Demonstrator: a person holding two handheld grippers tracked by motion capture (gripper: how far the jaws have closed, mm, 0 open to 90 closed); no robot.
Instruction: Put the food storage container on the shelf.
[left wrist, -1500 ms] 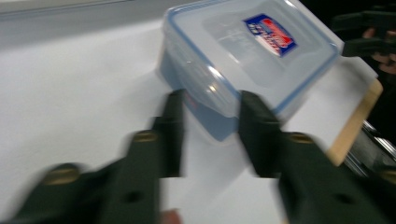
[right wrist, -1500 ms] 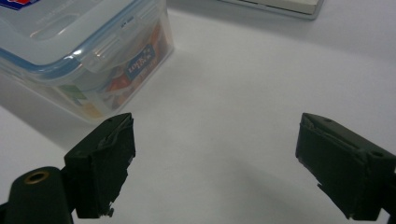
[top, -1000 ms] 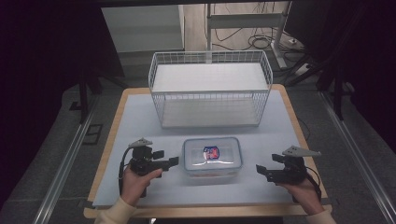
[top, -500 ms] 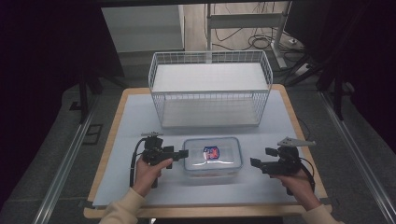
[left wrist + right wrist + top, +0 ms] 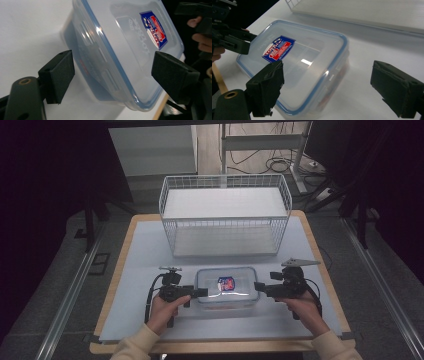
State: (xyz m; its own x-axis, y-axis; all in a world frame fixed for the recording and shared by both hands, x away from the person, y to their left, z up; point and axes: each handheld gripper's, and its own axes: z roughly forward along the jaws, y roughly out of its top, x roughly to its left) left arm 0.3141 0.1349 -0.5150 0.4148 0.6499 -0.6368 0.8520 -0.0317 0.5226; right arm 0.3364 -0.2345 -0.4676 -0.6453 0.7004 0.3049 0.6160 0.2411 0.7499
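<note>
Clear plastic food container (image 5: 227, 290) with a blue-rimmed snap lid, lying flat on the counter (image 5: 140, 255) in front of the white wire basket (image 5: 225, 215), between the two claws. The left claw (image 5: 200, 292) stands at the container's left end and the right claw (image 5: 257, 287) at its right end. Both are spread wide: in the left gripper view the jaws straddle the container's end with the lid edge between them, gripping nothing; in the right gripper view the jaws stand well apart just short of the other end. The red-and-blue label (image 5: 278, 48) sits on the lid's centre. The container looks rigid, light and smooth-walled, so it is likely slippery under a pinch. Its faint reddish contents cannot be identified. The firmest hold is probably at the short ends, under the protruding lid rim or on the locking flaps, with both claws closing together to keep it level.
</note>
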